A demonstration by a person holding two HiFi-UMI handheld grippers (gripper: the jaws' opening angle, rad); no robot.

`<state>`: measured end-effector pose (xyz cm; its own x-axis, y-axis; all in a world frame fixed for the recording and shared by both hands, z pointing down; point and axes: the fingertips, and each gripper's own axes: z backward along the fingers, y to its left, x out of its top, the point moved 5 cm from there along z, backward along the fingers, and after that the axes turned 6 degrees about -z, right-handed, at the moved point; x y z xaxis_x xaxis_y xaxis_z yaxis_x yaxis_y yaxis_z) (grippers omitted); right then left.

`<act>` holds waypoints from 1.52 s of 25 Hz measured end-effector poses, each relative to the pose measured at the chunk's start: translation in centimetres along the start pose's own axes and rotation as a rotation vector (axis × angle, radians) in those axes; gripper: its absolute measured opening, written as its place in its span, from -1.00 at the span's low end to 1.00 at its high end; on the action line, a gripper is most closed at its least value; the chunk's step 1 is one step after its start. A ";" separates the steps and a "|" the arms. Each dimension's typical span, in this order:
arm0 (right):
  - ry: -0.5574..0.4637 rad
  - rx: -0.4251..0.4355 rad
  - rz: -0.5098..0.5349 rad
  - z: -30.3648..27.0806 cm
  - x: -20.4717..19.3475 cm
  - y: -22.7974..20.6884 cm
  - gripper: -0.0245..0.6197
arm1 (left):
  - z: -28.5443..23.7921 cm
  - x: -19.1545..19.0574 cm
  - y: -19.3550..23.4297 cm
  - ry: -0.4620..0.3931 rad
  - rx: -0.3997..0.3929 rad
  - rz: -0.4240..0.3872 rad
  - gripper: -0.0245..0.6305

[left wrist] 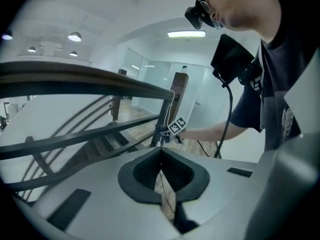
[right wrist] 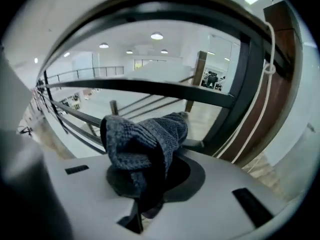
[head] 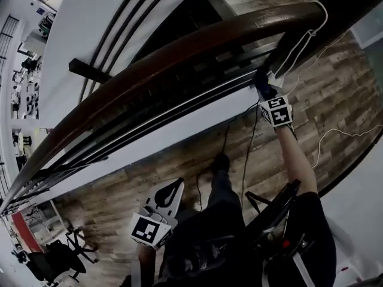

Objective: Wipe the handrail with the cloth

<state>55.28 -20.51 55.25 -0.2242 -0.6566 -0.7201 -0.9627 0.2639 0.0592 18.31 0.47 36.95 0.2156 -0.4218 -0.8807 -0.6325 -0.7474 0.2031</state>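
Note:
The dark brown wooden handrail curves from lower left to upper right above black metal bars. My right gripper is just below the rail's right end, beside a dark post, and is shut on a grey-blue knitted cloth. The cloth bunches over the jaws in the right gripper view, with the handrail arching overhead and apart from it. My left gripper hangs low near the person's legs, away from the rail. In the left gripper view its pads meet with nothing between them; the handrail runs above.
A white cord hangs down the dark post at the rail's right end. Black railing bars and a white ledge run under the handrail. Cables trail over the wood-plank floor. An office chair stands lower left.

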 end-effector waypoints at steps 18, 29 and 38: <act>0.137 -0.032 -0.007 -15.1 2.7 -3.0 -0.80 | -1.9 -4.9 2.9 0.208 0.153 0.110 -0.90; 0.112 0.228 0.117 -16.9 5.5 31.1 -0.80 | 11.7 -11.2 10.4 0.116 0.259 0.185 -0.90; 0.124 0.274 0.194 -18.1 6.9 60.3 -0.80 | 30.0 -23.5 21.2 0.014 0.255 0.214 -0.90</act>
<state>-7.08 -21.87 66.34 -0.4316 -0.6523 -0.6230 -0.8281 0.5604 -0.0130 -22.45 9.95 49.09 0.0671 -0.5635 -0.8234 -0.8301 -0.4894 0.2673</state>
